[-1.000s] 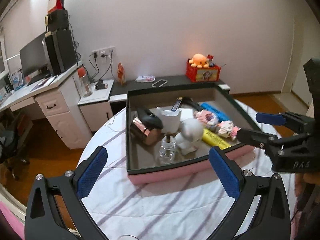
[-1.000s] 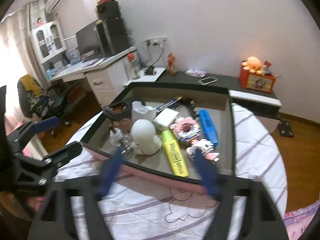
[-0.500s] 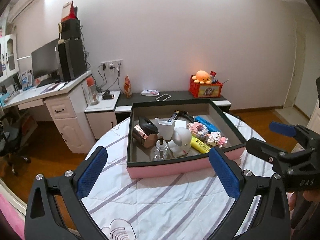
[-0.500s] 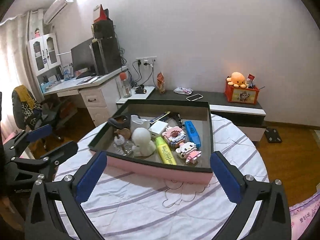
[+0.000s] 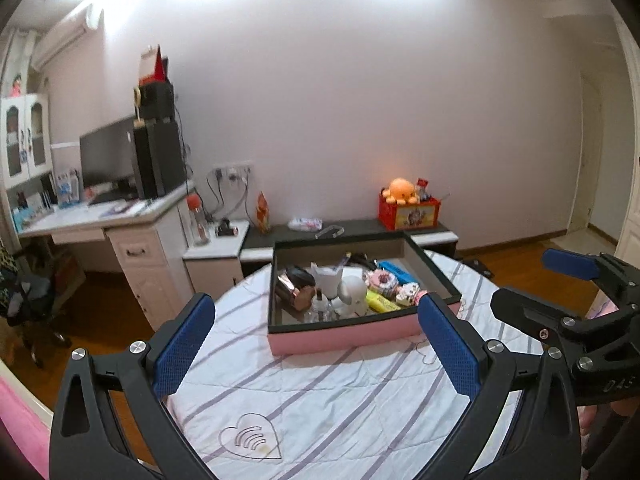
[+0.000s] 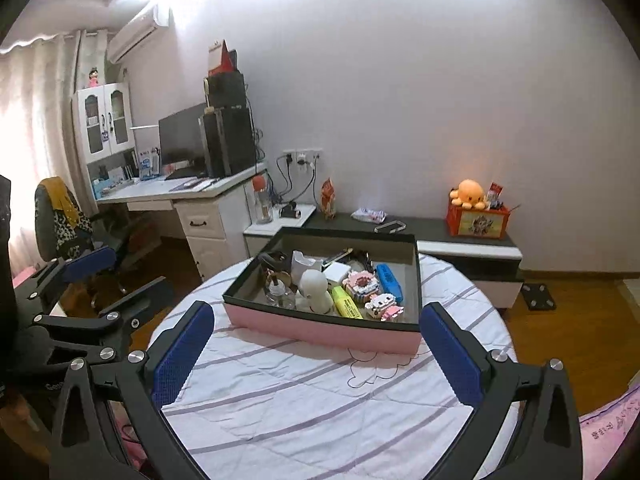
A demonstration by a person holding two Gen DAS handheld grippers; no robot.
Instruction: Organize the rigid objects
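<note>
A pink box with a dark rim (image 5: 344,336) (image 6: 320,326) stands on the round table. It holds several rigid items: a copper kettle (image 5: 294,292), a white round figure (image 5: 352,290) (image 6: 314,286), a yellow marker (image 6: 346,302), a blue case (image 6: 389,278), small block toys (image 6: 384,305) and a glass bottle (image 6: 278,294). My left gripper (image 5: 316,348) is open and empty, held back from the box. My right gripper (image 6: 316,354) is open and empty too, also short of the box. Each gripper shows at the edge of the other's view.
The round table has a white cloth with purple stripes (image 5: 328,396). Behind it are a low dark cabinet (image 6: 440,228) with an orange plush on a red box (image 6: 472,208), a white desk with a monitor (image 6: 184,148), and an office chair (image 6: 64,216) at the left.
Both grippers have pulled back and up from the box, so it looks smaller and farther away. Both stay open and empty. The items in the box have not moved.
</note>
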